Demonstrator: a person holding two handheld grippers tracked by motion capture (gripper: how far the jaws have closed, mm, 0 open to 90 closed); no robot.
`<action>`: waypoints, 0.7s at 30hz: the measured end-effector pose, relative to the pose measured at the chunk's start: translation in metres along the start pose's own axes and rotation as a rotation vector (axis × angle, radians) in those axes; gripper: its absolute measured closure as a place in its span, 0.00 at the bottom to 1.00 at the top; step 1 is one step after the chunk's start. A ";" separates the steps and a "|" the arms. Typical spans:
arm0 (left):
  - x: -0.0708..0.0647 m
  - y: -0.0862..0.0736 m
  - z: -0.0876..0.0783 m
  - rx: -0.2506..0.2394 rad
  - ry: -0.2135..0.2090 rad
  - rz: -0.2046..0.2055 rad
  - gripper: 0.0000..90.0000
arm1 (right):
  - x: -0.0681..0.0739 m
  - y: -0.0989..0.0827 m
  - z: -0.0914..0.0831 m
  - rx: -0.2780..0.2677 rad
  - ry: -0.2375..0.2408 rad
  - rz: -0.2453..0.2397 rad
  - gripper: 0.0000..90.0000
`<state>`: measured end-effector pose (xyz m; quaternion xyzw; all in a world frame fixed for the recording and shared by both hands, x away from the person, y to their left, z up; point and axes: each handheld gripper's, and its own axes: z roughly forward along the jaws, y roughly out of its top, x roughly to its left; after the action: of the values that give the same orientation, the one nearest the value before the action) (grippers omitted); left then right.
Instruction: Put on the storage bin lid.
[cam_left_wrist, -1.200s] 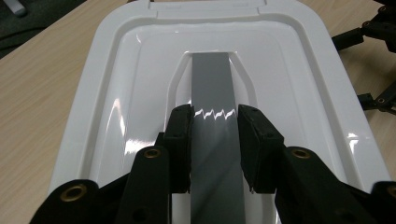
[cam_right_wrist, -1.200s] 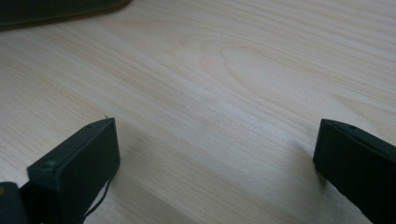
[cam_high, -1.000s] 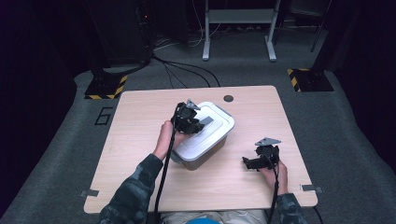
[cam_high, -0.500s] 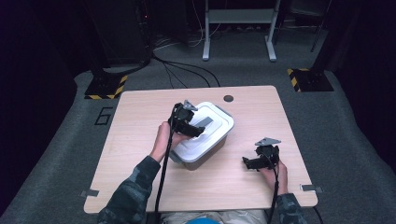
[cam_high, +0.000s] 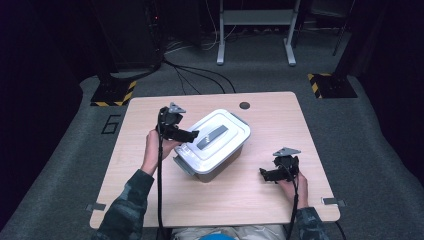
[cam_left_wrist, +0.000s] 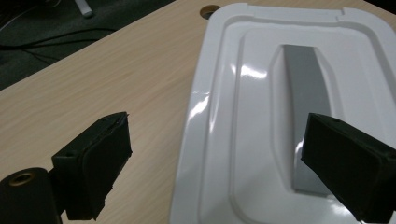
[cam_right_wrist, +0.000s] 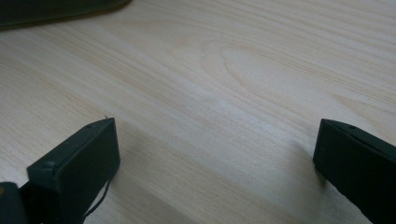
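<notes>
While cables (cam_high: 200, 77) cross the floor, a white box (cam_high: 215, 145) sits mid-table (cam_high: 280, 120)

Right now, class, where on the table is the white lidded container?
In the high view the white lidded container sits near the middle of the wooden table, angled, just right of the left hand-held gripper and near the round cable hole.

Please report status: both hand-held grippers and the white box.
Left hand-held gripper open, jaws just opened, over lid edge, nothing held. Right hand-held gripper open, on table. Box closed. Nothing in way.
</notes>
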<state>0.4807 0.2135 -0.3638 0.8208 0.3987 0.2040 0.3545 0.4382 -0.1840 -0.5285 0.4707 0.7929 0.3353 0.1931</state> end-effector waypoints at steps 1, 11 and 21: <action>0.004 -0.003 -0.002 -0.002 0.004 -0.007 0.08 | 0.000 0.000 0.000 0.000 0.000 0.000 0.00; 0.045 -0.039 -0.023 -0.006 0.079 -0.089 0.08 | 0.000 0.000 0.000 0.000 -0.001 0.000 0.00; 0.071 -0.081 -0.026 0.019 0.130 -0.160 0.08 | 0.000 0.000 0.000 0.000 -0.001 0.000 0.00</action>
<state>0.4658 0.3158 -0.4036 0.7748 0.4870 0.2239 0.3351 0.4382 -0.1840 -0.5285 0.4709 0.7929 0.3349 0.1936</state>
